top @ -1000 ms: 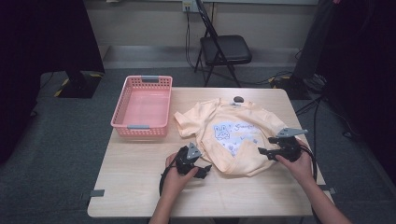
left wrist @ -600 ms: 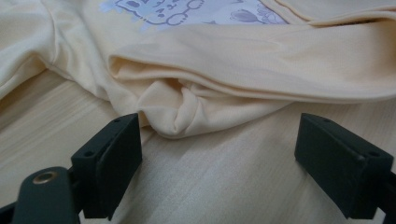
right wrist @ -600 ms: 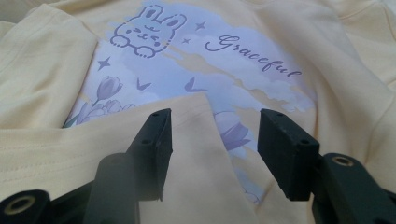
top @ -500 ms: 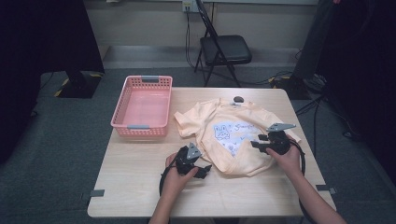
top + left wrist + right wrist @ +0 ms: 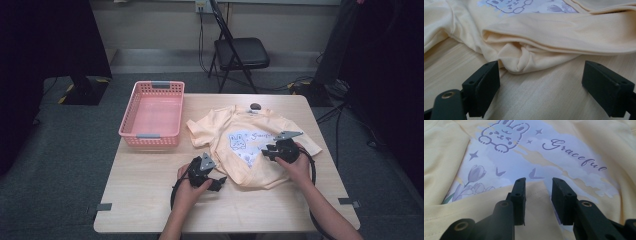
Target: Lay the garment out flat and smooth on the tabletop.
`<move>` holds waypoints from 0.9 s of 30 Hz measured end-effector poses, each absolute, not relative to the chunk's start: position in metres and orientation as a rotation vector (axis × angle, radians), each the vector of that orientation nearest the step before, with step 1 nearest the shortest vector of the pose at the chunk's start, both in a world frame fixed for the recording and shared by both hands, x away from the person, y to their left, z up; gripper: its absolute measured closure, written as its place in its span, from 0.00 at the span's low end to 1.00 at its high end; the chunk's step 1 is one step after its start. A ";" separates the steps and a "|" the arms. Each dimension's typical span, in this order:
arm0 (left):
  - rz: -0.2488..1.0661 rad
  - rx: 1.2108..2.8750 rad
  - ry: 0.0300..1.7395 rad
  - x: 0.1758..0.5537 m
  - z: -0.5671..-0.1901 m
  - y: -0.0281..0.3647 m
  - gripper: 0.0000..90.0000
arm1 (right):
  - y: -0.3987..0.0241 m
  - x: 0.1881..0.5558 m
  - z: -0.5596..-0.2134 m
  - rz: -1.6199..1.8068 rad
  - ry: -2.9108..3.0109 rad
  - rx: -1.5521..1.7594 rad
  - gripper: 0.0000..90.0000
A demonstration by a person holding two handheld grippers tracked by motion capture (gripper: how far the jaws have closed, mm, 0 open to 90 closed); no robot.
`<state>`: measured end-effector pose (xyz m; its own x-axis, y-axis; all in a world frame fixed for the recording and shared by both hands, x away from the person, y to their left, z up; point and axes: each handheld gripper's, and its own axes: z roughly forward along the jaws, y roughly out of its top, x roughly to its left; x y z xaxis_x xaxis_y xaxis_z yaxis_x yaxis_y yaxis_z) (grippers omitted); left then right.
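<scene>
Nearest the person, the left tool (image 5: 216, 181) sits with its jaws wide apart at the near-left corner of the pale yellow cotton T-shirt with the lilac rabbit print (image 5: 250, 145), a bunched fold of hem lying between them, ungripped. The shirt lies spread on the right half of the light wooden worktop (image 5: 150, 200). Further in, the right tool (image 5: 267, 151) has slid left across the shirt from its right edge, and its jaws have just been closing over a folded-up edge of cloth, pads not yet pressing. Likely a fold beginning. Far left, the pink plastic basket (image 5: 152, 136) waits.
</scene>
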<state>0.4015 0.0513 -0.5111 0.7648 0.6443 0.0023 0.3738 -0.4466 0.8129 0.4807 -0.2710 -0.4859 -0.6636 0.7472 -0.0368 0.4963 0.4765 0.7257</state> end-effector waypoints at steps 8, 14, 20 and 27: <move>0.393 2.086 0.760 0.402 -0.511 0.051 0.16 | -0.272 0.481 -0.489 1.033 2.394 1.070 0.83; 0.392 2.085 0.761 0.401 -0.511 0.051 0.16 | -0.272 0.482 -0.488 1.052 2.413 1.092 0.90; 0.393 2.086 0.760 0.402 -0.511 0.051 0.16 | -0.273 0.481 -0.485 1.076 2.423 1.097 0.98; 0.394 2.086 0.760 0.402 -0.511 0.051 0.16 | -0.275 0.475 -0.476 1.115 2.426 1.063 0.98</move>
<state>0.4015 0.0513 -0.5111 0.7648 0.6442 0.0023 0.3737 -0.4466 0.8130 0.4746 -0.2752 -0.4763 -0.6957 0.7160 0.0585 0.5108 0.4358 0.7410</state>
